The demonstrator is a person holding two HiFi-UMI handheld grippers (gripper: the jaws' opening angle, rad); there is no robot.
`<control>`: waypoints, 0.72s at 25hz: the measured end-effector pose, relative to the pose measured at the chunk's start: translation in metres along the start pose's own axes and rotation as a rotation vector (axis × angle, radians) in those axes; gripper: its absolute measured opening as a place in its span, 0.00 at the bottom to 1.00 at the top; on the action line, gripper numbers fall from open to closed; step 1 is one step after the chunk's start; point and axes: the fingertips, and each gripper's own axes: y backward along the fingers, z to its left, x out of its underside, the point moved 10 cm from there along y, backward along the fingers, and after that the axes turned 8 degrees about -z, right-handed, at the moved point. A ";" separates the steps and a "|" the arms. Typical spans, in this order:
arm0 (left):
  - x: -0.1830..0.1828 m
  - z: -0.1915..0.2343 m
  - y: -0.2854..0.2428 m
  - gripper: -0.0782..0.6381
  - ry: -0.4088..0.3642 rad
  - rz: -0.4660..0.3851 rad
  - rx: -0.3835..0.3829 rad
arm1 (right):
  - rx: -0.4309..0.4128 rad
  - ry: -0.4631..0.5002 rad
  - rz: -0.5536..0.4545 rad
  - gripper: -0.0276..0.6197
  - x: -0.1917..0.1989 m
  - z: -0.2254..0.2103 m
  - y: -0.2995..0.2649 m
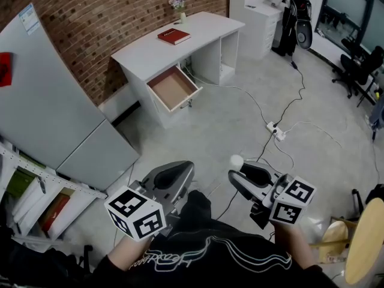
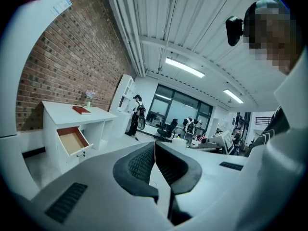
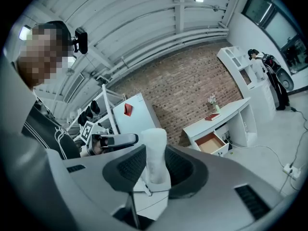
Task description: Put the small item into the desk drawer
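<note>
A white desk (image 1: 180,41) stands across the room against the brick wall, its wood-lined drawer (image 1: 173,87) pulled open. The same drawer (image 3: 211,142) shows in the right gripper view, and the drawer (image 2: 72,141) also appears at the left of the left gripper view. My right gripper (image 1: 235,171) is shut on a small white rounded item (image 1: 236,160), which stands upright between the pads as a pale cylinder (image 3: 155,153). My left gripper (image 1: 185,168) is held beside it, close to my body. Its dark pads (image 2: 144,163) meet with nothing between them.
A red book (image 1: 174,36) and a small flower vase (image 1: 179,5) sit on the desk. A power strip (image 1: 276,131) with cables lies on the floor between me and the desk. A grey panel (image 1: 54,119) and shelves (image 1: 36,197) stand at left; a wooden stool (image 1: 366,239) at right.
</note>
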 end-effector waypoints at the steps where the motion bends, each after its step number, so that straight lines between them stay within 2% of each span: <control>1: 0.000 0.004 -0.002 0.14 0.001 -0.004 0.000 | -0.002 0.002 0.001 0.25 0.000 -0.003 -0.004; 10: -0.012 0.070 -0.039 0.14 0.015 -0.014 0.015 | 0.009 0.012 0.003 0.25 -0.011 -0.051 -0.063; 18: -0.038 0.185 -0.117 0.14 0.076 0.032 0.019 | 0.050 -0.048 0.036 0.25 -0.033 -0.145 -0.159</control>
